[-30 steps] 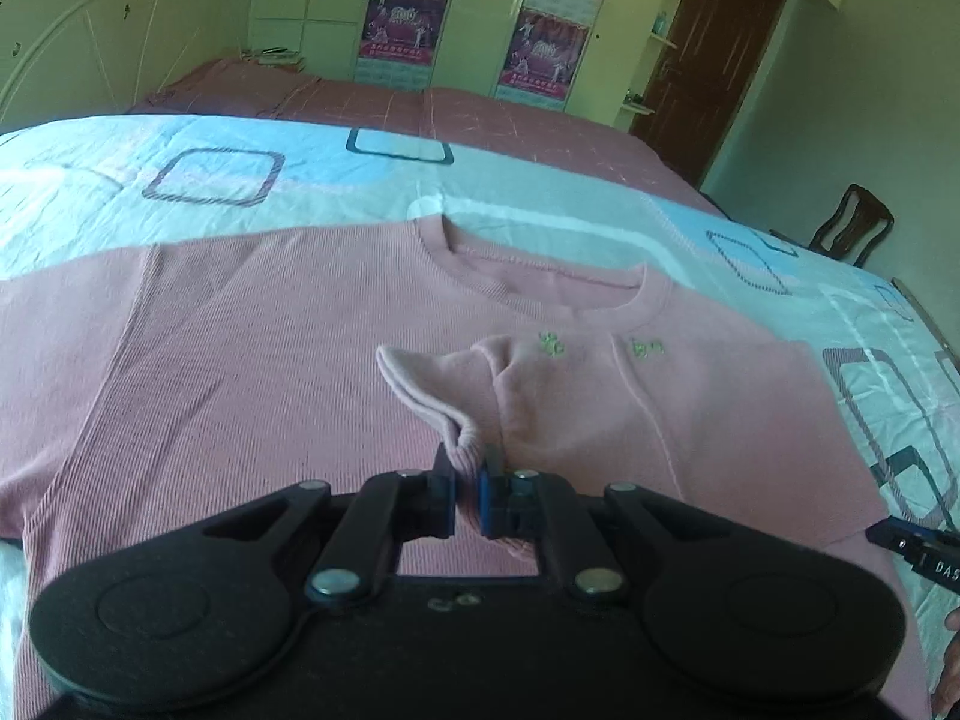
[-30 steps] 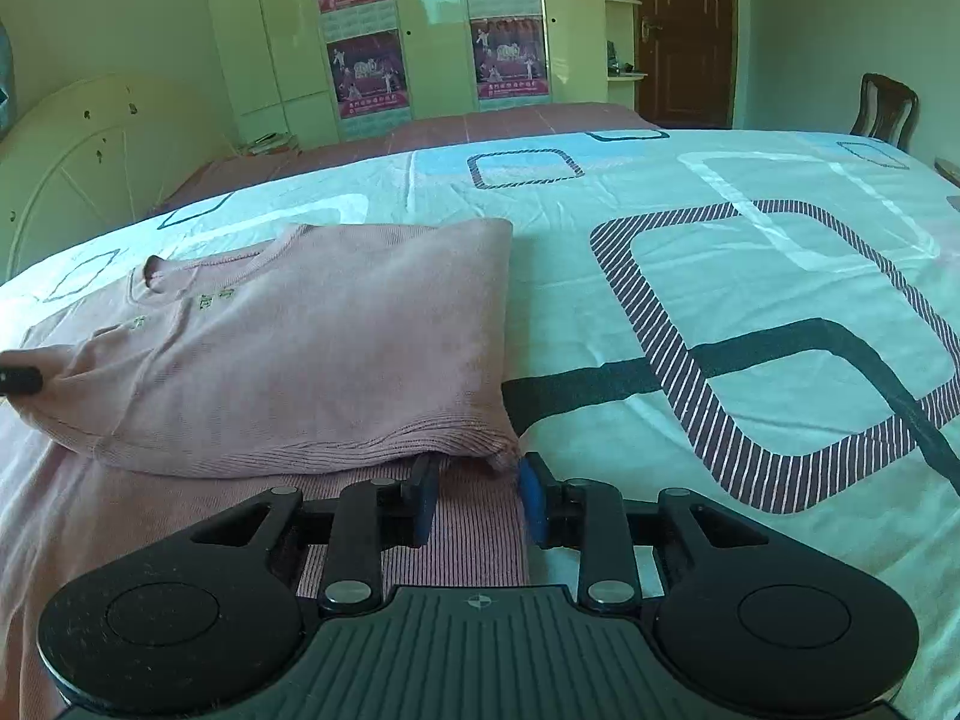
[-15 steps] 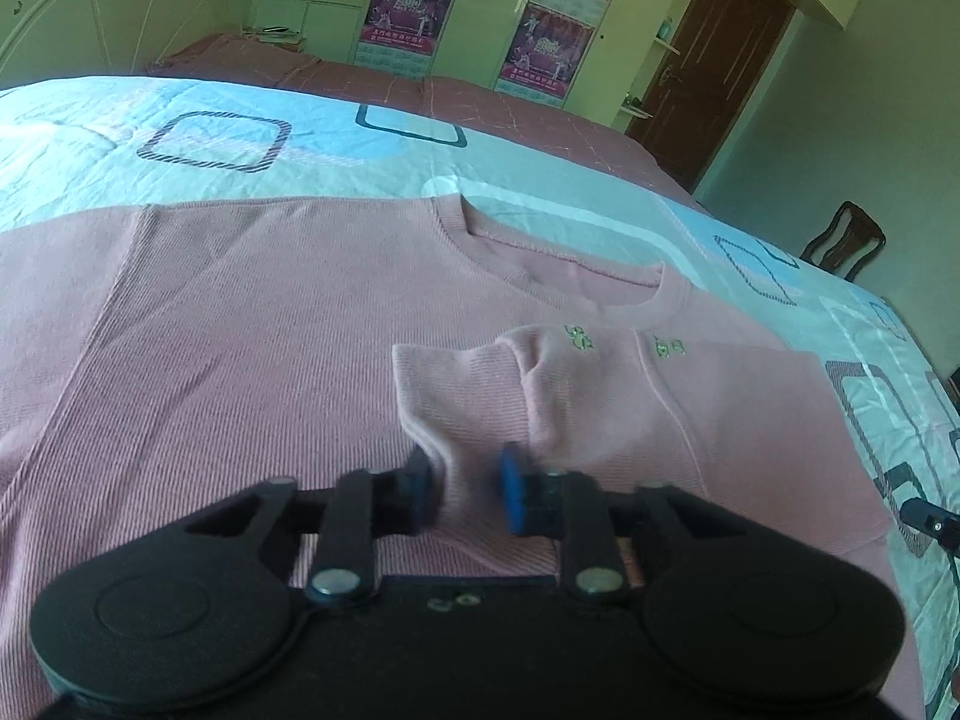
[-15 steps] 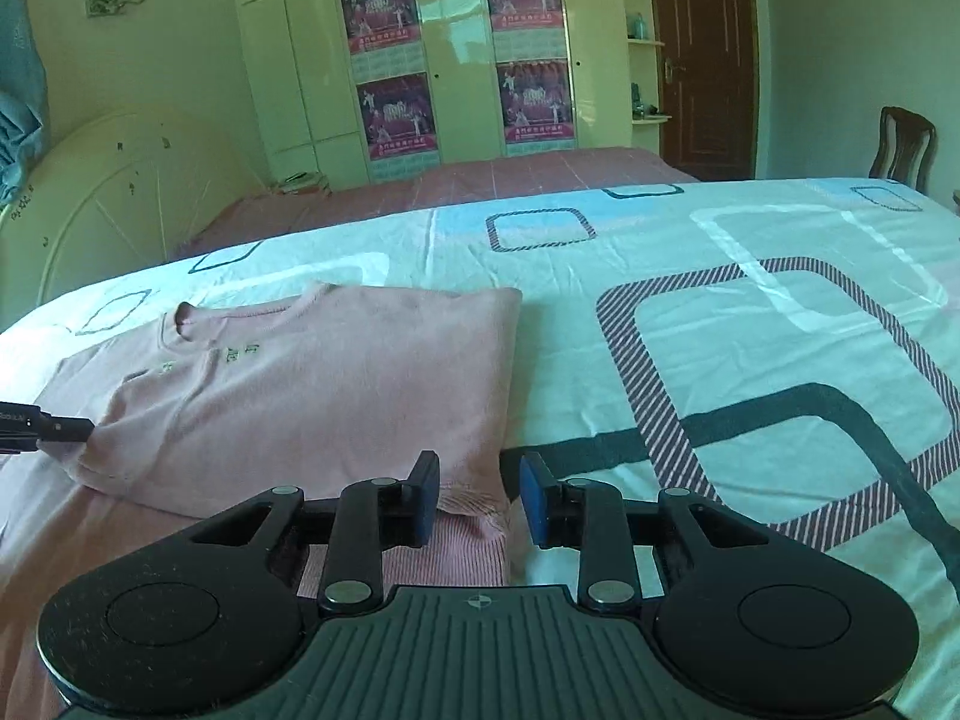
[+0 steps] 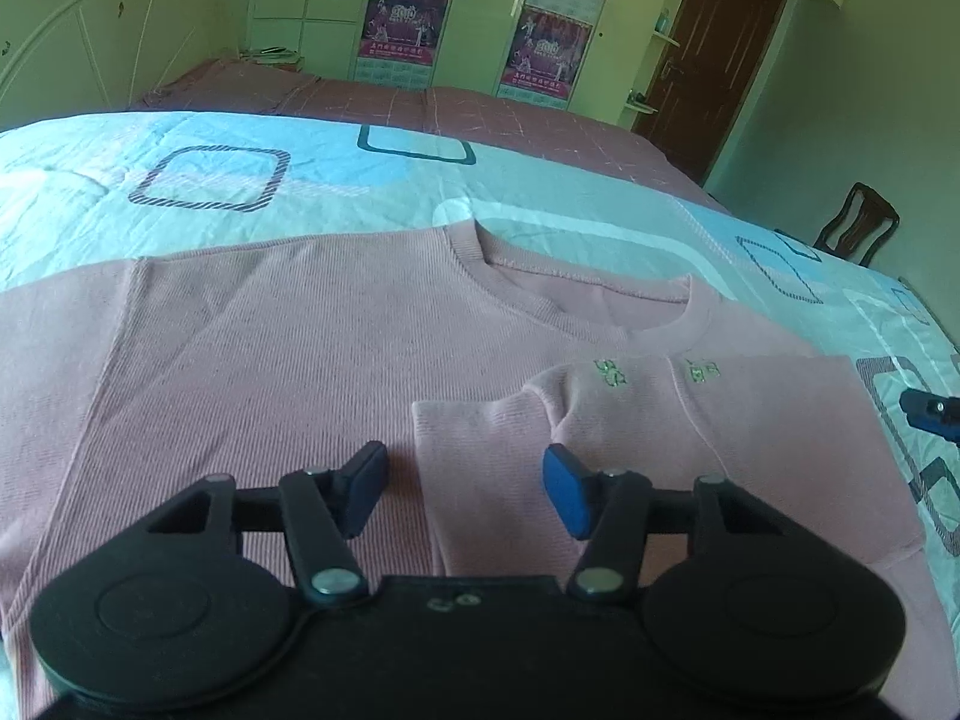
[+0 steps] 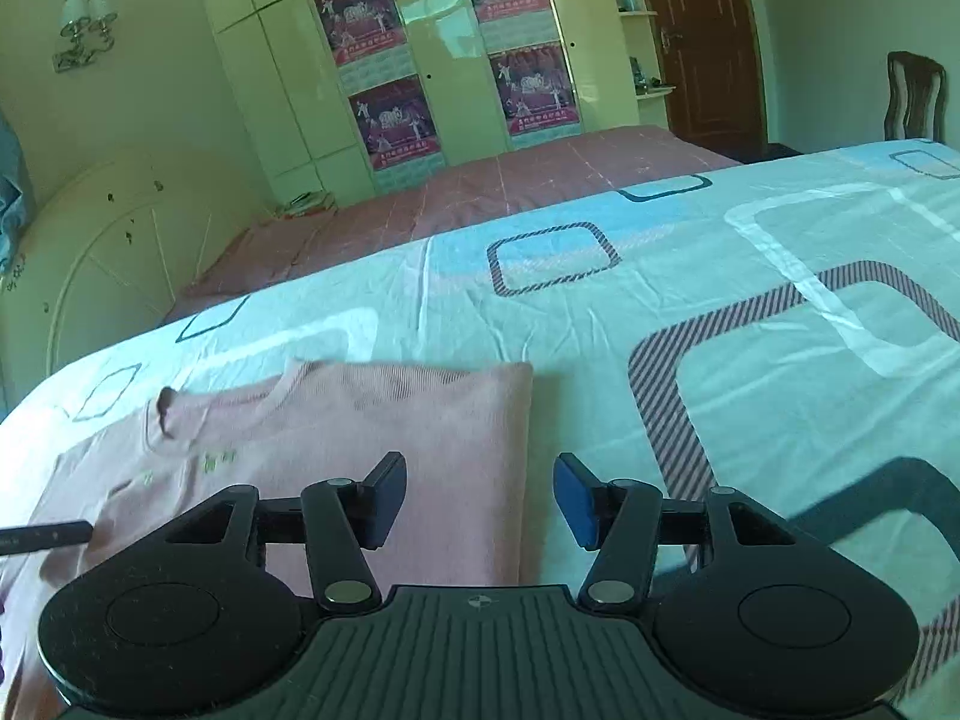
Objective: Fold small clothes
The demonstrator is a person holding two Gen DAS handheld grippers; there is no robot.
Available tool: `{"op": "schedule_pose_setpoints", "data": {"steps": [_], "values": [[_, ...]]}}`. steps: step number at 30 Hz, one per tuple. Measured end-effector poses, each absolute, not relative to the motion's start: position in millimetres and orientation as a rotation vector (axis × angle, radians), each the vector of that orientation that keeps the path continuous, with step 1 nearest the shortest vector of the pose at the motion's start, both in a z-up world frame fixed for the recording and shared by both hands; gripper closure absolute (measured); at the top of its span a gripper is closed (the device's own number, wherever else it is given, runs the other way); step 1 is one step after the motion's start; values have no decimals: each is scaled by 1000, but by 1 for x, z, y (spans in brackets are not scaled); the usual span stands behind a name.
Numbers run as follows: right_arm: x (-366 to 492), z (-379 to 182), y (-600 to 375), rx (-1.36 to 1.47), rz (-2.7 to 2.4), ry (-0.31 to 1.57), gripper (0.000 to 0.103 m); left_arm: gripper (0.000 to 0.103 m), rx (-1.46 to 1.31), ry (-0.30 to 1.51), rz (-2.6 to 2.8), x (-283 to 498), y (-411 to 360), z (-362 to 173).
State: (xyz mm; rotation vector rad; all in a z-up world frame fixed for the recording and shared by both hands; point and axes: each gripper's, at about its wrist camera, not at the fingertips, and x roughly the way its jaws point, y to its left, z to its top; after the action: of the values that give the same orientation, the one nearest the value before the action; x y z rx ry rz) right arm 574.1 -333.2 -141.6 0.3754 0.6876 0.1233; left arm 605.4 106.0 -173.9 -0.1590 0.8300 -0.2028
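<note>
A pink ribbed sweater (image 5: 270,348) lies flat on the bed, its right side folded over onto the body, with the sleeve (image 5: 474,462) lying on top. My left gripper (image 5: 465,495) is open and empty above the folded sleeve. My right gripper (image 6: 480,501) is open and empty above the sweater's folded right edge (image 6: 420,420). The right gripper's tip shows at the right edge of the left wrist view (image 5: 933,411). The left gripper's tip shows at the left edge of the right wrist view (image 6: 48,537).
The bed sheet (image 6: 750,312) is light blue with square patterns. A maroon bed (image 5: 420,108) and a wardrobe with posters (image 6: 450,60) stand behind. A wooden chair (image 5: 858,222) and a brown door (image 6: 696,36) are at the right.
Both grippers have opened and let go of the sweater. The folded side and sleeve now lie flat. Both grippers have risen and pulled back a little.
</note>
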Motion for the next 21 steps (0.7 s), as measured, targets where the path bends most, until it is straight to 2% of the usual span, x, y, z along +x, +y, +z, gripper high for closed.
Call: {"op": "schedule_pose_setpoints", "data": {"steps": [2, 5, 6, 7, 8, 11, 13, 15, 16, 17, 19, 21], "values": [[595, -150, -341, 429, 121, 705, 49, 53, -184, 827, -210, 612, 108, -175], [618, -168, -355, 529, 111, 750, 60, 65, -254, 822, -228, 619, 115, -178], [623, -173, -359, 559, 118, 764, 67, 69, -271, 824, -232, 620, 117, -179], [624, -176, -360, 572, 133, 771, 88, 93, -272, 821, -238, 621, 118, -180], [624, -177, -359, 550, 134, 769, 97, 97, -271, 802, -243, 620, 119, -180], [613, -168, -354, 423, 74, 719, 99, 97, -222, 708, -183, 608, 119, -173], [616, -179, -352, 384, 55, 766, 100, 96, -200, 748, -175, 610, 118, -183], [616, -176, -355, 384, 62, 769, 100, 91, -165, 746, -177, 610, 115, -184], [615, -172, -354, 368, 48, 766, 100, 86, -159, 750, -177, 611, 115, -182], [613, -167, -354, 342, 28, 751, 100, 74, -147, 748, -150, 610, 116, -178], [603, -154, -352, 310, 20, 697, 100, 72, -101, 695, -91, 601, 114, -164], [602, -146, -338, 268, 85, 690, 100, 61, -91, 664, -157, 595, 99, -152]]}}
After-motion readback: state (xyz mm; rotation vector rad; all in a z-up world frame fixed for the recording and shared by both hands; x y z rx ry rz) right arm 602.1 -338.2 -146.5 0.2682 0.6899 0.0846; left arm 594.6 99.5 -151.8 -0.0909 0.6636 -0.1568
